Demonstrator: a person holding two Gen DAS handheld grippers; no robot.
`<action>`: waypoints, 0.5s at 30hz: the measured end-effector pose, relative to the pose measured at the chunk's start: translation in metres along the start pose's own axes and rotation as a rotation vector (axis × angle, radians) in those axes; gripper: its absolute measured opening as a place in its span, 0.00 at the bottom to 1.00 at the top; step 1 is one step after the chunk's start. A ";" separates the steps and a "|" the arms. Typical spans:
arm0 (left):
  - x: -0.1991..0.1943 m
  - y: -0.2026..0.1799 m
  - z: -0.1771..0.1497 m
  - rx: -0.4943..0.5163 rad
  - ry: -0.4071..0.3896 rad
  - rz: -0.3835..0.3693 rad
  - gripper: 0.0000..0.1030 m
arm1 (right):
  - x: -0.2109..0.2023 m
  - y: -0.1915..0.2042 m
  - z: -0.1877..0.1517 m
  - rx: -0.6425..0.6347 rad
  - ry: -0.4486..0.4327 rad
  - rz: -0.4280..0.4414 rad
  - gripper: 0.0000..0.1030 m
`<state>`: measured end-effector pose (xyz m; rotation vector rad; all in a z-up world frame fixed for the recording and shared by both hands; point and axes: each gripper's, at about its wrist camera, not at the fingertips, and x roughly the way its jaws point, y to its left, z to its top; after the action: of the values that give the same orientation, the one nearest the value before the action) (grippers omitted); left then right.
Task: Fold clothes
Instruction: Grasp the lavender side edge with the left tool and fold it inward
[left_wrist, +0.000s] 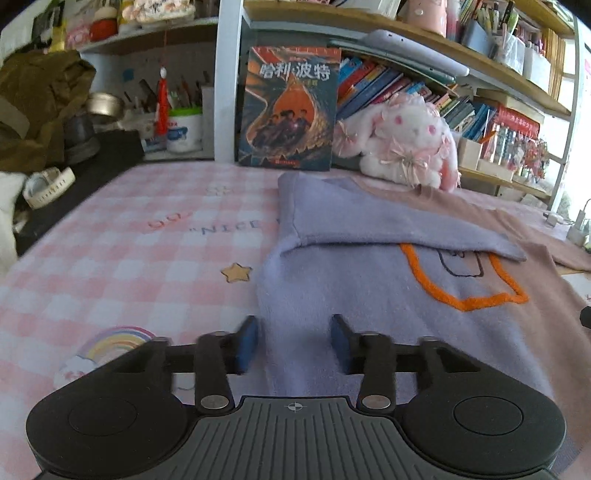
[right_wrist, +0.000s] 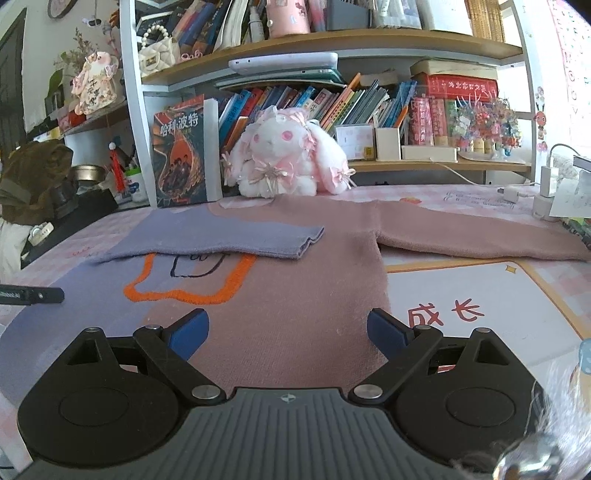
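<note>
A lilac and dusty-pink sweater (left_wrist: 369, 291) (right_wrist: 295, 295) lies flat on the pink checked table cover, with an orange outline on its chest. Its lilac sleeve (left_wrist: 369, 221) (right_wrist: 229, 240) is folded across the body. The pink sleeve (right_wrist: 480, 236) stretches out to the right. My left gripper (left_wrist: 293, 341) is open at the sweater's lilac left hem, its fingers on either side of the cloth edge. My right gripper (right_wrist: 288, 332) stands wide open over the pink lower body, near the right side seam. The left gripper's tip (right_wrist: 33, 295) shows at the left of the right wrist view.
A plush rabbit (right_wrist: 288, 162) and an upright book (left_wrist: 291, 107) stand at the back below crowded bookshelves. A white watch (left_wrist: 48, 186) and a brown bag (left_wrist: 40, 107) lie far left. Chargers and cables (right_wrist: 543, 192) sit far right. A printed mat (right_wrist: 480, 306) lies right of the sweater.
</note>
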<state>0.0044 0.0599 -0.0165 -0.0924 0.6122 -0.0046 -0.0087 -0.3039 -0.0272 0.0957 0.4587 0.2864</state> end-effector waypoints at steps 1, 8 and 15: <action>0.000 0.001 -0.002 -0.005 -0.003 -0.010 0.10 | -0.001 0.000 0.000 0.001 -0.005 -0.002 0.90; -0.005 0.037 -0.008 -0.213 -0.064 -0.075 0.04 | -0.002 0.002 -0.001 -0.010 -0.016 -0.018 0.90; -0.006 0.062 -0.007 -0.237 -0.058 -0.030 0.04 | 0.000 0.002 0.000 -0.014 -0.007 -0.011 0.90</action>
<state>-0.0056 0.1211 -0.0244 -0.3303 0.5513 0.0414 -0.0097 -0.3021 -0.0269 0.0806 0.4501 0.2784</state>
